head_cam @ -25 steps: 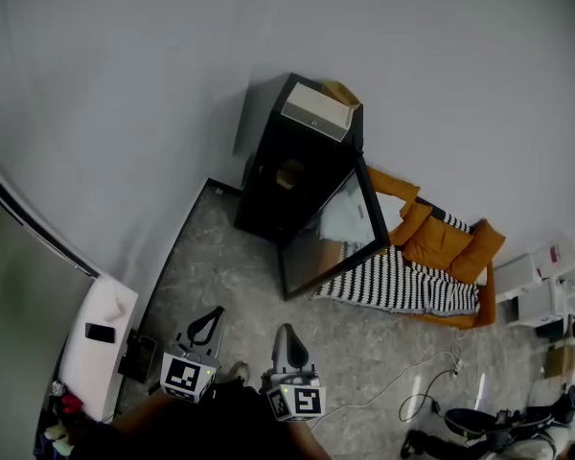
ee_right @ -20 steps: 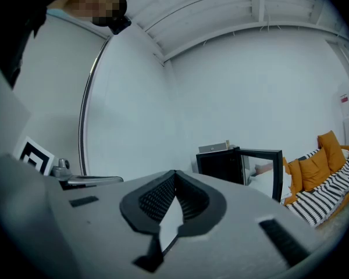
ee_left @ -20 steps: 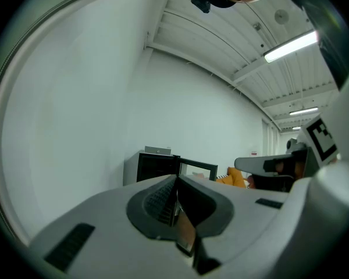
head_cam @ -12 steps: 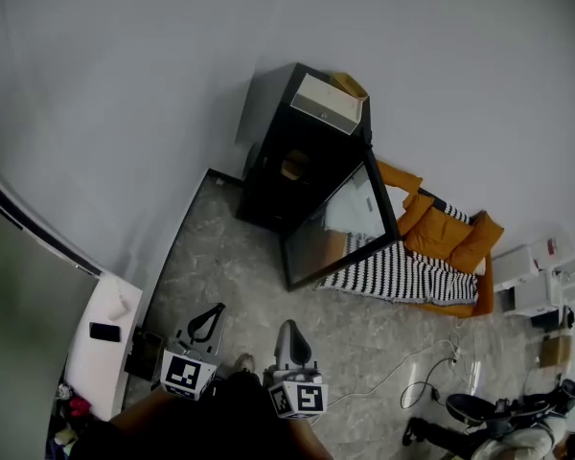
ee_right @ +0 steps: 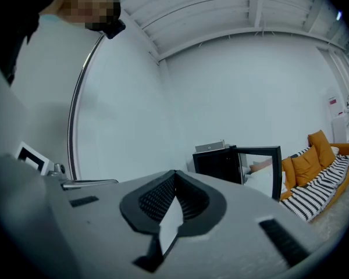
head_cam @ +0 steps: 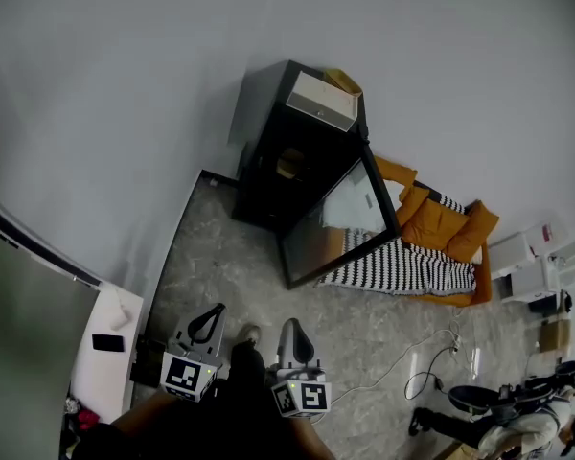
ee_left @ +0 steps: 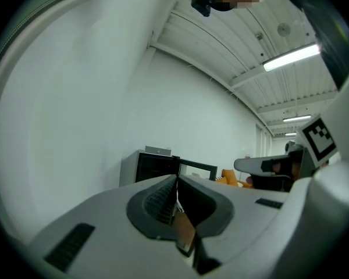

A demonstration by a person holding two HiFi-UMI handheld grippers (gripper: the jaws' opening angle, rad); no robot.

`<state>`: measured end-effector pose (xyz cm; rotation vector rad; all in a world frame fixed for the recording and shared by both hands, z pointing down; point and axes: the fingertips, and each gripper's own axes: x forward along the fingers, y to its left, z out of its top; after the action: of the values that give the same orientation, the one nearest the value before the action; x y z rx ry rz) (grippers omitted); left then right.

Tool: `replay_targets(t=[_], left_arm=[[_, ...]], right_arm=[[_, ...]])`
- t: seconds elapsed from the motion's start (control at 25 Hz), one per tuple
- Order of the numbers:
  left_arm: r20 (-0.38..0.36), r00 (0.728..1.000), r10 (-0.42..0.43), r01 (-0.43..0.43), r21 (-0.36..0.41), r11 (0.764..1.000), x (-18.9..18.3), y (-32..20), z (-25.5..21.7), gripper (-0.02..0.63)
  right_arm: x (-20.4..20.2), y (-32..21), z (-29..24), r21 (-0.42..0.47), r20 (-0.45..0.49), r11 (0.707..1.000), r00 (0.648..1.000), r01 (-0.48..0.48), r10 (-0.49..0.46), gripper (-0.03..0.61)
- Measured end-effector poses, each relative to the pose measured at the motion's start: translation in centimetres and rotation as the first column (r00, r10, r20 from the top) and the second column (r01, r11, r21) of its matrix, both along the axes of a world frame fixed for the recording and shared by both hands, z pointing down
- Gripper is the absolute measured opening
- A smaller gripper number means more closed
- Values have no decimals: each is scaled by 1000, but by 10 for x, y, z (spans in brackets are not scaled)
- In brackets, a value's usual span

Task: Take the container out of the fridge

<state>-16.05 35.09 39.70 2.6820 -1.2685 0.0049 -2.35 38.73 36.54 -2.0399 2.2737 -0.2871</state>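
Observation:
The black fridge (head_cam: 286, 156) stands against the far wall with its glass door (head_cam: 340, 220) swung open to the right. On a shelf inside sits a small tan container (head_cam: 288, 168), too small to make out in detail. My left gripper (head_cam: 213, 312) and right gripper (head_cam: 287, 327) are low in the head view, several steps short of the fridge, both shut and holding nothing. In the left gripper view the shut left gripper (ee_left: 176, 179) points at the fridge (ee_left: 154, 166). The right gripper view has the shut right gripper (ee_right: 174, 173) below the fridge (ee_right: 218, 163) and its door (ee_right: 260, 168).
A pale box (head_cam: 321, 101) lies on top of the fridge. An orange sofa (head_cam: 441, 223) with a striped cover (head_cam: 412, 274) stands right of the door. A cable (head_cam: 417, 377) trails on the floor at right. A white counter (head_cam: 105, 348) with a phone is at left.
The view has shifted a little as the person steps toward the fridge; a shoe now shows between the grippers. Both grippers stay shut and keep their places.

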Motion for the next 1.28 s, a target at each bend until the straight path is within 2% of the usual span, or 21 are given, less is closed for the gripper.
replay_targets(t=[0.2, 0.32, 0.52, 0.68, 0.8, 1.12, 1.28], left_arm=[[-2, 1000, -1, 1, -31, 1000, 11, -26, -2, 6], [24, 1000, -1, 1, -6, 1000, 23, -45, 13, 6], [16, 1000, -8, 9, -51, 999, 52, -93, -1, 6], [30, 999, -34, 35, -26, 999, 78, -133, -1, 6], [22, 999, -31, 32, -47, 998, 104, -158, -3, 6], [34, 998, -51, 52, -38, 998, 170, -225, -9, 6], [35, 996, -79, 81, -46, 996, 192, -247, -11, 6]], right_arm=[[9, -26, 3, 2, -16, 1000, 1000, 0, 0, 0], [21, -50, 9, -1, -16, 1000, 1000, 8, -8, 0], [49, -103, 11, 12, -7, 1000, 1000, 18, -18, 0], [78, -146, 10, 15, -12, 999, 999, 32, -31, 0], [101, -173, 13, 1, -16, 999, 999, 46, -46, 0], [162, -240, 20, -17, -7, 997, 997, 81, -82, 1], [186, -266, 25, -22, -17, 994, 994, 109, -110, 0]])
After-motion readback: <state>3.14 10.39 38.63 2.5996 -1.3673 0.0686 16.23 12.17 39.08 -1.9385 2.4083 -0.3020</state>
